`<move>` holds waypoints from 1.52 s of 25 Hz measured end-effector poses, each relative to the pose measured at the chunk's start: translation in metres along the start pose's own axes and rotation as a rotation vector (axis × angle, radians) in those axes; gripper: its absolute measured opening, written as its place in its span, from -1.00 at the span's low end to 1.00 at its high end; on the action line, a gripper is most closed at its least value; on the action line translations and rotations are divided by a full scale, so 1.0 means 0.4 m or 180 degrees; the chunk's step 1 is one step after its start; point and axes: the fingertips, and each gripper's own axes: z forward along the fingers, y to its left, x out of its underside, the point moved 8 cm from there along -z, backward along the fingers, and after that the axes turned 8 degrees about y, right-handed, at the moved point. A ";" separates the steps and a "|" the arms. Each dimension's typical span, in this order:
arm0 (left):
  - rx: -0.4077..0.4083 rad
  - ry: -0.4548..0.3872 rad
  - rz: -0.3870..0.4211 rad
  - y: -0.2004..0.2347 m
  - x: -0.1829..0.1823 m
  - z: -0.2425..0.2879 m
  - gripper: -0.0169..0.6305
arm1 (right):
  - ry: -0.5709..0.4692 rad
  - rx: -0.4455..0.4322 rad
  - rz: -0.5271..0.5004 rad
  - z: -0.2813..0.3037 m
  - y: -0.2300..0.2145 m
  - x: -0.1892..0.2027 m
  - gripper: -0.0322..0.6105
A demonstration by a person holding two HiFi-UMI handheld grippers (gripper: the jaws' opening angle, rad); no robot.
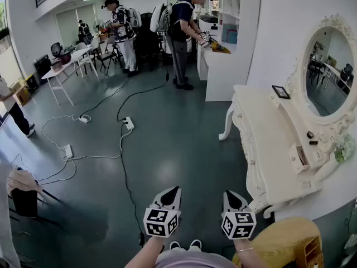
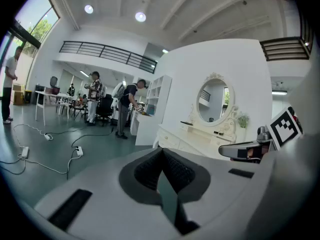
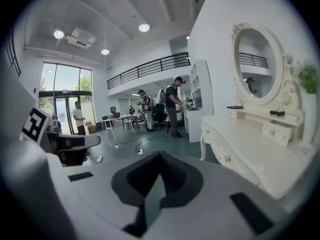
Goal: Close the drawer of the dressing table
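The white dressing table (image 1: 262, 144) with its oval mirror (image 1: 328, 71) stands along the right wall. On its raised back shelf a small drawer (image 1: 298, 158) looks pulled out towards the tabletop; the front drawers with knobs (image 1: 245, 144) look flush. My left gripper (image 1: 172, 192) and right gripper (image 1: 231, 196) hover side by side over the floor, left of the table's near end and apart from it. Both are shut with nothing between the jaws. The table (image 2: 195, 136) lies ahead and right of the left gripper (image 2: 161, 156). Beside the right gripper (image 3: 160, 159), the small drawer (image 3: 276, 130) sits on the table's back shelf.
A wooden stool (image 1: 284, 242) stands by my right arm, just before the table's near end. A dark frame (image 1: 280, 91) rests on the table. Cables and power strips (image 1: 128, 123) cross the floor. People (image 1: 181, 32) work at a white desk (image 1: 223, 66) at the back.
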 end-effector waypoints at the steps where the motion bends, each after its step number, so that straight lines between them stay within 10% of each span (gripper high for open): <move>1: -0.0004 0.0006 -0.0002 -0.002 -0.002 0.002 -0.95 | 0.0000 -0.0008 0.0004 0.000 -0.003 -0.003 -0.89; 16: 0.0031 0.0073 0.0053 -0.045 -0.008 0.065 -0.94 | -0.0089 0.0126 0.0074 0.007 -0.079 -0.010 -0.88; 38: 0.0185 0.0197 0.0127 -0.033 -0.048 0.279 -0.94 | -0.0078 0.0254 0.0277 0.131 -0.199 -0.059 -0.36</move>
